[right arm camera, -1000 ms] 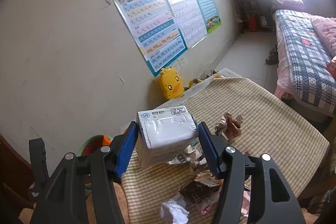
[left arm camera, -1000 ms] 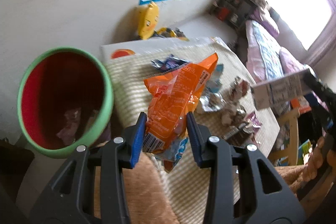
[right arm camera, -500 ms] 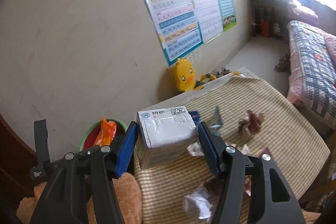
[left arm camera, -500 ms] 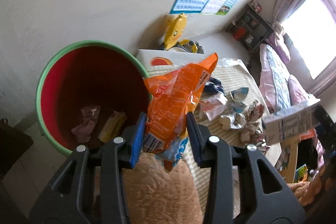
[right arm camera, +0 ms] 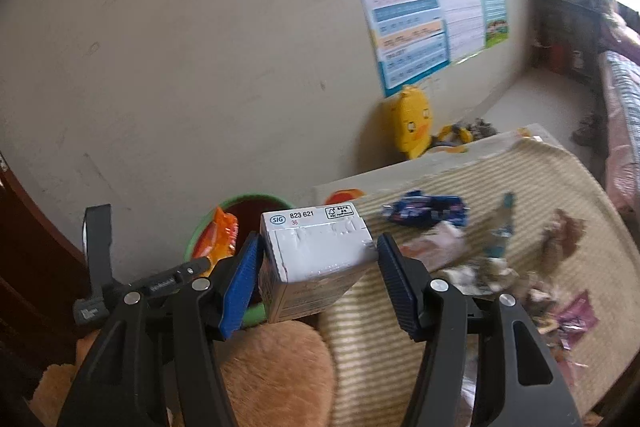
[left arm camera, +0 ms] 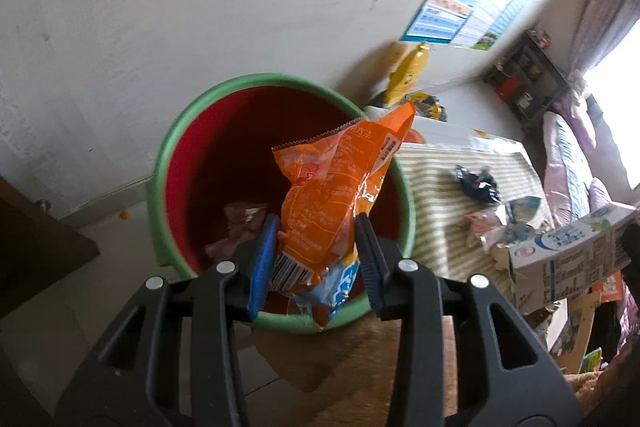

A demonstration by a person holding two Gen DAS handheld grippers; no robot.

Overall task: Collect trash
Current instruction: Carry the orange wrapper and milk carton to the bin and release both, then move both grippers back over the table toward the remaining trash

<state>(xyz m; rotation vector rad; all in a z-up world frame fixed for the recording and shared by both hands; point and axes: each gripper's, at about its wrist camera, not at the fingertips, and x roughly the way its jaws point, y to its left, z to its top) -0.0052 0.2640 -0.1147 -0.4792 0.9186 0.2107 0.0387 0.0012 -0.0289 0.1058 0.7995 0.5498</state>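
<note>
Bin (left arm camera: 160,163) below | left gripper (left arm camera: 316,259) tilted down, clamping orange packet (left arm camera: 336,187)

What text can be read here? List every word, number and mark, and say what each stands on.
"SIG": top face of the white carton held in the right tongs.
"823 621": same face, beside it.
"36": small, below that number.
Boxed mark at that face's corner: too small.
Orange snack bag in the left tongs: Chinese print and a barcode, too blurred.
Carton's side print: unreadable.
Wall posters: unreadable.
</note>
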